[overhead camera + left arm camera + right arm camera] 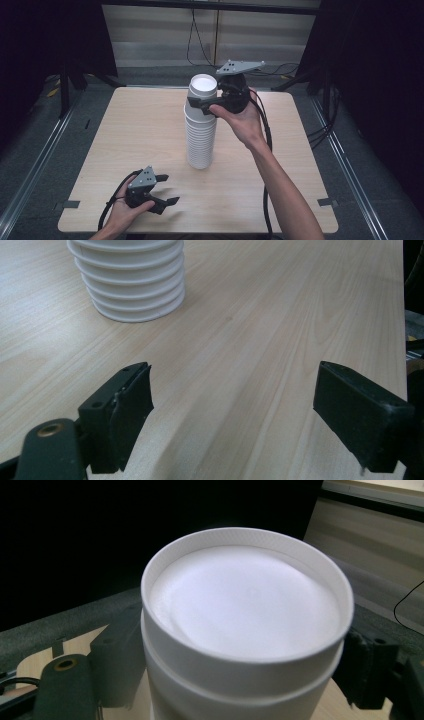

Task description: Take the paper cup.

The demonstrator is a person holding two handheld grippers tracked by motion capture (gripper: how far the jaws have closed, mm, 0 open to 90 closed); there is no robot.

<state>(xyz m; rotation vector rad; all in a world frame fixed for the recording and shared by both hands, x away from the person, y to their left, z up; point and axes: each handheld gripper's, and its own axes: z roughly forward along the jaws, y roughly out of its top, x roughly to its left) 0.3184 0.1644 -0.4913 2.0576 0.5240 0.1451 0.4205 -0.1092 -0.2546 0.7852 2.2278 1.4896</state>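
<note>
Where cup stack (201,125) stands, bare table (125,135) around.

The left hand-held gripper (163,189) rests low near the person's side of the worktop (125,130), jaws spread wide. The right hand-held gripper (200,106) is raised on an outstretched forearm, jaws closed around the top cup (202,90).

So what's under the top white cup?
More white cups, one stack standing upside down on the table. The right gripper clamps near the top. Anything inside the stack is hidden.
</note>
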